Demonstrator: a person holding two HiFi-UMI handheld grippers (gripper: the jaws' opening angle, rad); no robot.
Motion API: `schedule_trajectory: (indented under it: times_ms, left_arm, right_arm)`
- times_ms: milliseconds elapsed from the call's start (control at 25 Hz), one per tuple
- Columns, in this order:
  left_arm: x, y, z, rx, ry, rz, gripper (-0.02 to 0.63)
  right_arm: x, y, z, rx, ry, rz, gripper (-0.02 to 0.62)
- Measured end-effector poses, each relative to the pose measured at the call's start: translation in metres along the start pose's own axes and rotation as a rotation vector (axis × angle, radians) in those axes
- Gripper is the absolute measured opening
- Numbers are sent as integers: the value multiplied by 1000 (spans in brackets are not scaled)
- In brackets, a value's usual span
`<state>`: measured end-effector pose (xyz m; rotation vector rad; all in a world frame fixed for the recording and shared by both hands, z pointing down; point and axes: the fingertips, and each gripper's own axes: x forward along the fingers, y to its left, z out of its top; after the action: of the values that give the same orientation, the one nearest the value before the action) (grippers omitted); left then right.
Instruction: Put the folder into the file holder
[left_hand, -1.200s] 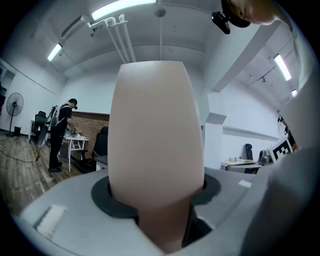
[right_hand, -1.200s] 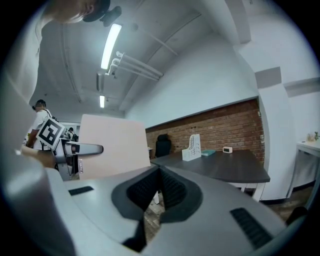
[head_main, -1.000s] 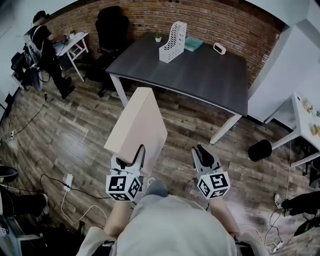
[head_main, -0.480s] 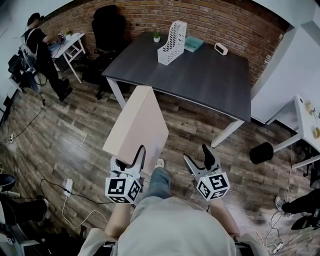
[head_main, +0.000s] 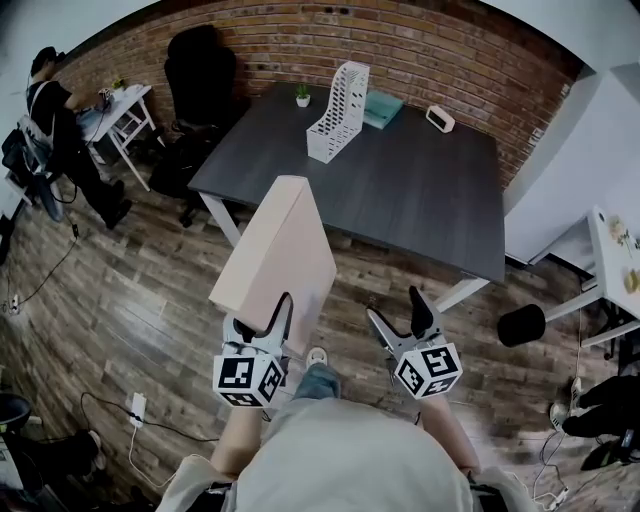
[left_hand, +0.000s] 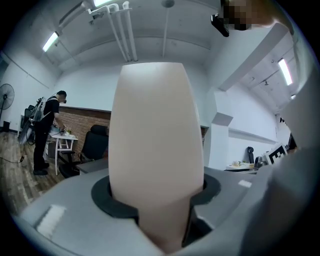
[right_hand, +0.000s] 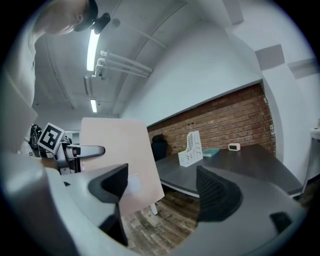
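Observation:
A beige folder (head_main: 278, 252) stands up from my left gripper (head_main: 258, 322), whose jaws are shut on its lower edge; in the left gripper view the folder (left_hand: 155, 150) fills the middle between both pads. My right gripper (head_main: 400, 318) hangs beside it to the right, its jaws opening wide with nothing between them. The right gripper view shows the folder (right_hand: 122, 165) at left. The white perforated file holder (head_main: 336, 98) stands upright on the far side of the dark table (head_main: 400, 190), also seen small in the right gripper view as the file holder (right_hand: 191, 148).
On the table lie a teal book (head_main: 382, 108), a small white clock (head_main: 438, 120) and a tiny potted plant (head_main: 302, 95). A black office chair (head_main: 200, 75) stands at the table's left. A person (head_main: 55, 120) works at a white side desk. A black bin (head_main: 522, 325) sits at right.
My right gripper's jaws have spread from nearly closed to wide apart. The table and file holder have come nearer in the head view. The folder stays in my left gripper.

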<state>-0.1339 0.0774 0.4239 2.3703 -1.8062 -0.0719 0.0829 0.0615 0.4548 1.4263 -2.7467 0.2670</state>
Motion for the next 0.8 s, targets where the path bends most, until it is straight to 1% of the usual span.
schedule_trajectory:
  times_ms: [320,800]
  left_arm:
    - [93,43,29,5,-10,-30,262]
    - [215,94,64,55,-43,-85,262]
  right_arm:
    - [84,-35,34,2,-35,-38,400]
    - [180,-70,41,22,-36,-78,399]
